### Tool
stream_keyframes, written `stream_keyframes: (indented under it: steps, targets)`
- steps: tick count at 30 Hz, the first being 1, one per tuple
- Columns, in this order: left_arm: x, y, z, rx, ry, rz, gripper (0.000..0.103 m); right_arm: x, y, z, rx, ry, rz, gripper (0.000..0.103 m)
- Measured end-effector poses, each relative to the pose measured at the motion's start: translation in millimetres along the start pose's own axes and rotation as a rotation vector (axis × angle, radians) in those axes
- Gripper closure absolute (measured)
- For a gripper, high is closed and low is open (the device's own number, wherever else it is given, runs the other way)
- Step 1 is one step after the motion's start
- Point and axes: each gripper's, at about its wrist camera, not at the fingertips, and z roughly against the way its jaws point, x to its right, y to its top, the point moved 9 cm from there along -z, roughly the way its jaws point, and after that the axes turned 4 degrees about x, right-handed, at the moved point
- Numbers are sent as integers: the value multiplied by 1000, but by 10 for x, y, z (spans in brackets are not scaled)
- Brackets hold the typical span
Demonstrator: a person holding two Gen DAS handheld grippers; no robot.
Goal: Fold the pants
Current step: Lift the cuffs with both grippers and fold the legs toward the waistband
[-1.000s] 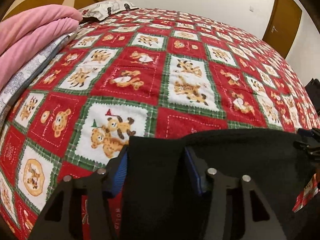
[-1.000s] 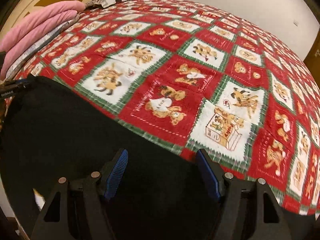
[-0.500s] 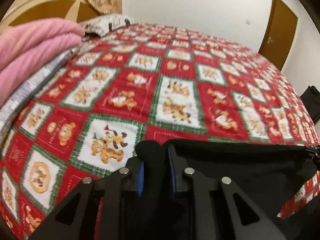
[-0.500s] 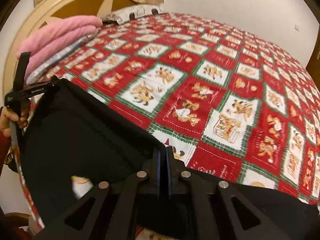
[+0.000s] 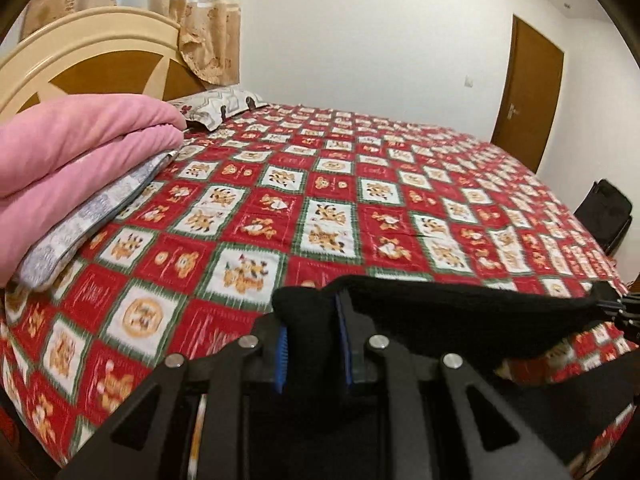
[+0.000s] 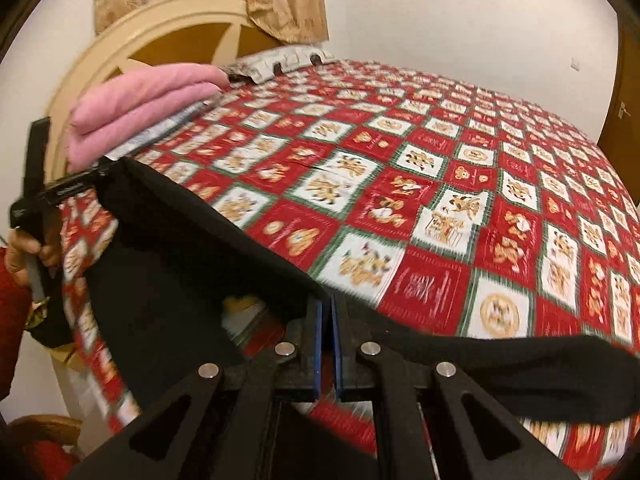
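Both grippers clamp black pants (image 5: 460, 316), lifted off the bedspread (image 5: 320, 200). Left gripper (image 5: 312, 344) pinches a thick bunch of fabric at 6 o'clock in its view; jaws just closed on it. Right gripper (image 6: 328, 340) nips a thin edge, pads almost meeting. Pants stretch between them. Pink blanket (image 5: 72, 152) at 9 o'clock.

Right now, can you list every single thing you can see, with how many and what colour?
pants: one, black, held up over the bed's near edge
bedspread: one, red, green and white, covering the bed
blanket: one, pink, folded, left side
pillow: one, grey-white, by headboard
headboard: one, cream and brown
curtain: beige, behind headboard
door: one, brown, far right
left hand-held gripper: black, clamping pants
right hand-held gripper: black, clamping pants
hand: one, holding left gripper
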Motion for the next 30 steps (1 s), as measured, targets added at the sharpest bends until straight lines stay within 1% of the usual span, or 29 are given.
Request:
stream_keyframes:
  steps: [3, 5, 6, 8, 9, 11, 14, 16, 17, 18, 19, 21, 22, 24, 26, 28, 30]
  targets:
    - [-9, -226, 203, 6, -12, 10, 81, -276, -262, 300, 11, 18, 23, 99]
    - [-12, -409, 321, 7, -4, -13, 81, -448, -476, 439, 7, 37, 26, 99]
    - [-12, -476, 365, 10, 6, -29, 79, -528, -595, 484, 0, 47, 19, 99]
    - [-23, -634, 454, 21, 23, -50, 79, -642, -802, 510, -17, 49, 22, 99]
    - [-31, -710, 475, 19, 25, -52, 78, -701, -959, 497, -30, 38, 35, 99]
    - [-56, -903, 488, -3, 34, -54, 76, -751, -1196, 433, -59, 37, 20, 99]
    - [-111, -1132, 478, -10, 64, -69, 63, -772, -1504, 306, -95, 27, -3, 99]
    - [-205, -1271, 497, -13, 101, -56, 43, -784, -1656, 241, -102, 8, 8, 99]
    - [-269, -1329, 496, -24, 113, -35, 37, -794, -1700, 228, -103, 3, 11, 99]
    - [-335, -1381, 502, -35, 122, -10, 27, -798, -1721, 207, -101, -4, 19, 99]
    - [-415, -1427, 516, -46, 136, 16, 18, -808, -1729, 196, -97, -14, 39, 99]
    - [-524, -1469, 555, -63, 156, 40, 11, -843, -1733, 208, -93, -31, 85, 99]
    - [-544, -1494, 576, -68, 161, 39, 9, -857, -1738, 212, -93, -37, 107, 98]
    - [-561, -1518, 632, -76, 168, 24, 9, -866, -1745, 215, -95, -39, 123, 96]
    - [-569, -1526, 696, -81, 171, 7, 9, -849, -1719, 223, -98, -29, 91, 93]
    - [-602, -1524, 743, -77, 193, -18, 9, -830, -1661, 257, -92, 9, 38, 85]
    - [-642, -1528, 750, -74, 209, -35, 6, -871, -1599, 309, -75, 66, -7, 66]
